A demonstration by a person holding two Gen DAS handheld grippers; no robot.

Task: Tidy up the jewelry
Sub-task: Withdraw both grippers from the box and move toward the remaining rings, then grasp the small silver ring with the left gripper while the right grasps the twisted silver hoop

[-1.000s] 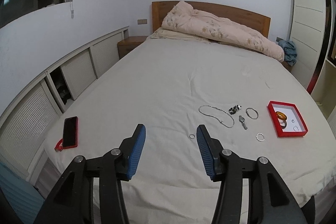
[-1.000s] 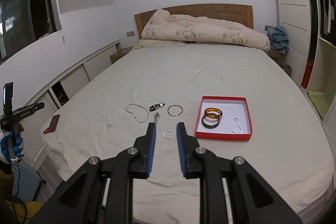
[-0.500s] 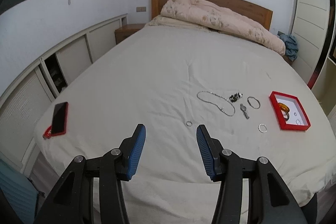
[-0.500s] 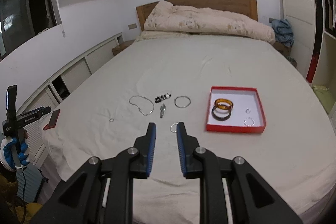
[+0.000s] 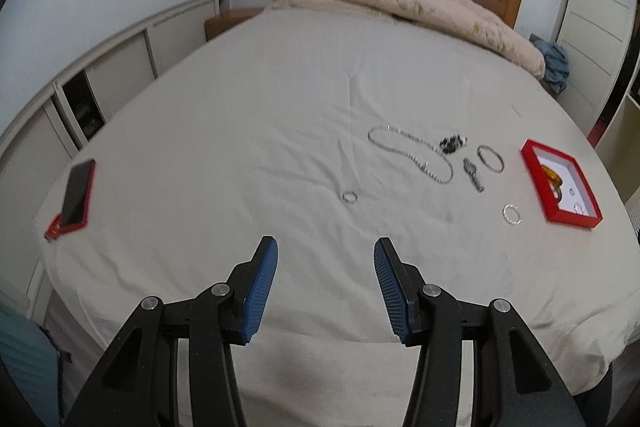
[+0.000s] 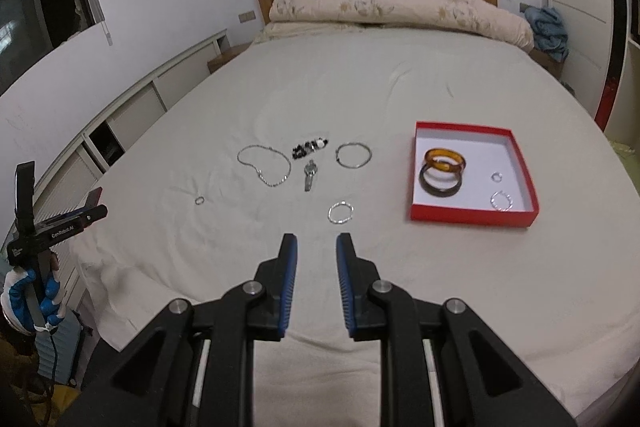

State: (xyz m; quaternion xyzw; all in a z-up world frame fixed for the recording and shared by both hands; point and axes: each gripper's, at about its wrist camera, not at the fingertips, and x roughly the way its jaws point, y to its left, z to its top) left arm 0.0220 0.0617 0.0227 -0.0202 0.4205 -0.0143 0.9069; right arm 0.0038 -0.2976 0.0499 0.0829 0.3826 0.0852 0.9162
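Observation:
Loose jewelry lies on the cream bed sheet: a silver chain necklace (image 6: 264, 165), dark beads (image 6: 310, 148), a small watch-like piece (image 6: 310, 175), a thin silver bangle (image 6: 353, 155), a twisted silver hoop (image 6: 341, 213) and a small ring (image 6: 199, 200). The red box (image 6: 472, 215) to the right holds an amber bangle (image 6: 444, 161), a dark bangle (image 6: 440, 185) and two silver rings. My right gripper (image 6: 317, 239) hovers just short of the hoop, jaws narrowly apart and empty. My left gripper (image 5: 326, 247) is open and empty, short of the small ring (image 5: 350, 197).
A red-cased phone (image 5: 76, 195) lies at the bed's left edge. A crumpled quilt (image 5: 420, 3) is heaped at the headboard. Low cabinets run along the left wall, wardrobe doors stand at the right. A gloved hand (image 6: 28, 299) holds the left gripper beside the bed.
Both grippers have come down and tipped toward the bed, so the jewelry and the red box sit nearer and larger in both views. Neither gripper's jaw gap has changed.

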